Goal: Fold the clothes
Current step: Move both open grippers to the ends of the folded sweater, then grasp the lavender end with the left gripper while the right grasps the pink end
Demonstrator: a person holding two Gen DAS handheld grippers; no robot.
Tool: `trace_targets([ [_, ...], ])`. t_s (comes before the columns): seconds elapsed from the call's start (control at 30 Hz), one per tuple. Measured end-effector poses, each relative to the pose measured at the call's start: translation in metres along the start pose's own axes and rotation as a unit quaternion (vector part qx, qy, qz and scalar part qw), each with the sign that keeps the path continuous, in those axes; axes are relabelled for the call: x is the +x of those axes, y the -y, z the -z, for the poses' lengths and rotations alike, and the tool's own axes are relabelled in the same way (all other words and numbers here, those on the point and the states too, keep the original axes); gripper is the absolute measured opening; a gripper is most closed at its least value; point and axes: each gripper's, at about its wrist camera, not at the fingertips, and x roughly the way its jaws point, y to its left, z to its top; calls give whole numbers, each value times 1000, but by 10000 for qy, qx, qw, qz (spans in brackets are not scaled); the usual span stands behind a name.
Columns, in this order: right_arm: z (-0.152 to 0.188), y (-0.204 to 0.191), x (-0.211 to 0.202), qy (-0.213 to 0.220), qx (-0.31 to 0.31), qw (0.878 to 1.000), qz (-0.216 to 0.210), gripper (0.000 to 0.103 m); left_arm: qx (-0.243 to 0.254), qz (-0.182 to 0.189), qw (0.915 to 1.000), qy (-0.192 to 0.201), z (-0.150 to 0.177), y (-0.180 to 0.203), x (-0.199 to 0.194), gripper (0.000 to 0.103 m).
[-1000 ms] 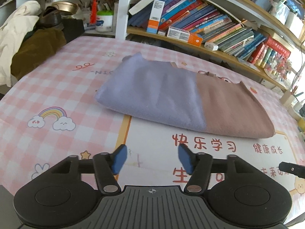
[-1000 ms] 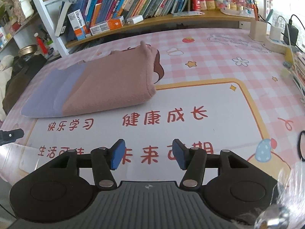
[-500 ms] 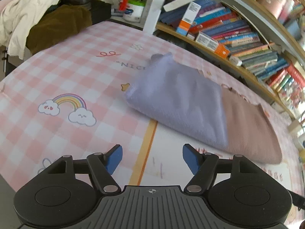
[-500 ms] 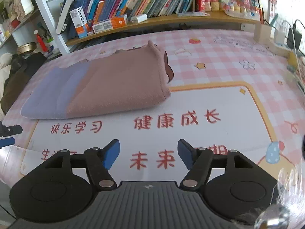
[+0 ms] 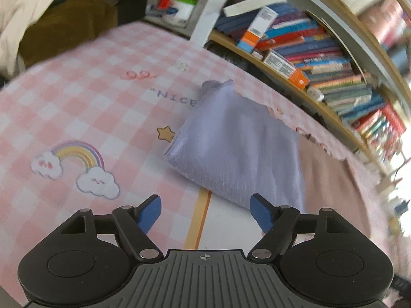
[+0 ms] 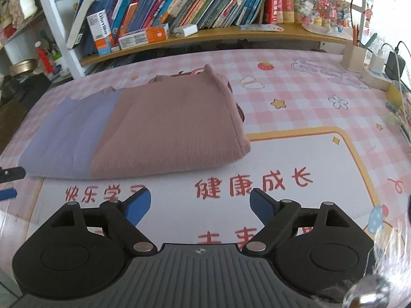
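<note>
Pink checked tablecloth [image 6: 295, 107] bears a folded garment [image 6: 143, 133]; both hand-held grippers [image 5: 205, 211] [image 6: 200, 205] gape empty.

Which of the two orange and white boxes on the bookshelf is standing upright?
The taller box with blue lettering, at the left end of the books, stands upright. The other orange and white box lies flat along the shelf to its right.

Lying flat on the bench [image 6: 295, 107], ahead of both open tongs: a pink-checked printed mat [image 6: 321, 154] covering the top, and on it a folded garment [image 6: 143, 131], lilac half toward the left tongs [image 5: 205, 213], brown half ahead of the right tongs [image 6: 200, 205]. Sitting just beyond the left pair's blue tips.
</note>
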Motion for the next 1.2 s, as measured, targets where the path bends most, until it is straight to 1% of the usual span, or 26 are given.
trace_targets([
  [0.03, -2, -1, 0, 27, 22, 10000, 38, 84, -158, 72, 9998, -33, -1, -4, 2, 78],
  [0.17, -8, -2, -1, 130, 98, 9998, 146, 82, -497, 247, 9984, -102, -3, -11, 10, 78],
  [0.4, -14, -3, 4, 143, 148, 9995, 242, 81, -766, 385, 9963, -110, -9, -17, 19, 78],
  [0.53, -19, 0, 8, 127, 32, 9997, 189, 81, -1077, 418, 9933, 16, -9, -18, 23, 78],
  [0.63, -23, 11, 14, 123, 47, 9998, 116, 81, -1351, 410, 9899, 135, -9, -18, 26, 76],
  [0.73, -30, 22, 20, 78, 107, 9999, 36, 78, -1654, 357, 9853, 223, -9, -20, 26, 75],
  [0.8, -36, 29, 24, 54, 145, 9999, -36, 61, -1917, 363, 9805, 248, -10, -22, 28, 75],
  [0.83, -39, 32, 26, 43, 165, 9998, -70, 55, -2051, 369, 9777, 260, -11, -23, 29, 75],
  [0.97, -49, 43, 34, 17, 248, 9995, -178, 52, -2581, 388, 9649, 305, -12, -27, 32, 76],
  [1.1, -56, 52, 46, -52, 322, 9993, -182, 52, -3237, 496, 9441, 387, -14, -34, 38, 75],
  [1.17, -58, 56, 54, -175, 401, 9989, -188, 48, -3355, 477, 9400, 409, -14, -34, 39, 75],
  [1.2, -58, 59, 58, -265, 465, 9983, -209, 44, -3405, 464, 9382, 419, -15, -34, 40, 75],
])
